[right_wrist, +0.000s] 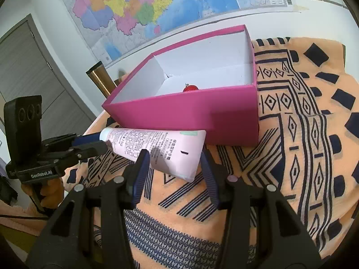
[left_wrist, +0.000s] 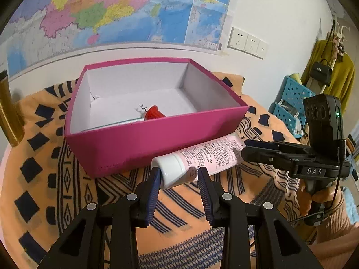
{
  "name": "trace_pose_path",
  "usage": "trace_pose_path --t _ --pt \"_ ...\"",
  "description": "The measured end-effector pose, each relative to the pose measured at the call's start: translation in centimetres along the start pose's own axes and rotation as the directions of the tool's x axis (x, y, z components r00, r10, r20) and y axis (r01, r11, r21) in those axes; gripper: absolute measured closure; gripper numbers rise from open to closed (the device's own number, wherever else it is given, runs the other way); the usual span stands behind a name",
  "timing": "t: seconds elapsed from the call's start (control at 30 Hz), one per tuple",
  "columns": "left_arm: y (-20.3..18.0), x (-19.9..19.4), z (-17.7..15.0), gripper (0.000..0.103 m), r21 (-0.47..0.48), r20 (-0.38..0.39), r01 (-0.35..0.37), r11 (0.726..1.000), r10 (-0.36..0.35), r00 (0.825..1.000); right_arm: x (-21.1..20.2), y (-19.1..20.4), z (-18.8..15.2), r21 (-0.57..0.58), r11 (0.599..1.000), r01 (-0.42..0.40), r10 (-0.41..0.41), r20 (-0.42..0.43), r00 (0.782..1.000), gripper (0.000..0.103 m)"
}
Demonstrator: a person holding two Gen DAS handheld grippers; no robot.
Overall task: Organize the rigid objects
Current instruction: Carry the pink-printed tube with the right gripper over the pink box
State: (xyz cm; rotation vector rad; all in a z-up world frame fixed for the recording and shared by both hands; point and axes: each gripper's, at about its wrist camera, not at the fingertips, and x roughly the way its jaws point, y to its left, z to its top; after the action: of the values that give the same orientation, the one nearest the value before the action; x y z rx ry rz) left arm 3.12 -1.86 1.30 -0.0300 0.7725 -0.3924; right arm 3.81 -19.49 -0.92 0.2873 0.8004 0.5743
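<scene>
A pink-and-white tube (left_wrist: 208, 157) hangs crosswise just in front of the magenta box (left_wrist: 157, 139), held at both ends. My left gripper (left_wrist: 179, 174) is shut on its white cap end. My right gripper (right_wrist: 174, 157) is shut on the tube's (right_wrist: 157, 143) wide flat end. In the right wrist view the left gripper (right_wrist: 98, 141) comes in from the left to the cap. The open box (right_wrist: 190, 109) has a white inside and holds a red object (left_wrist: 153, 113) with a metal spiral. Another flat item beside it is mostly hidden by the near wall.
An orange cloth (left_wrist: 44, 157) with black patterns covers the table. A gold cylinder (left_wrist: 6, 112) stands at the left by the wall. A blue perforated crate (left_wrist: 291, 103) and a rack with a yellow garment (left_wrist: 332, 71) are at the right. A map hangs behind.
</scene>
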Motion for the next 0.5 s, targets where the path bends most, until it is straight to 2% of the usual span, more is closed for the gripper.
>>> trace_pose_path --t 0.5 --pt "-0.3 -0.4 1.2 0.07 0.013 0.034 -0.014 1.0 0.014 0.999 -0.7 0.3 1.5 -0.032 0.999 0.012 -0.011 0.035 0.999 0.053"
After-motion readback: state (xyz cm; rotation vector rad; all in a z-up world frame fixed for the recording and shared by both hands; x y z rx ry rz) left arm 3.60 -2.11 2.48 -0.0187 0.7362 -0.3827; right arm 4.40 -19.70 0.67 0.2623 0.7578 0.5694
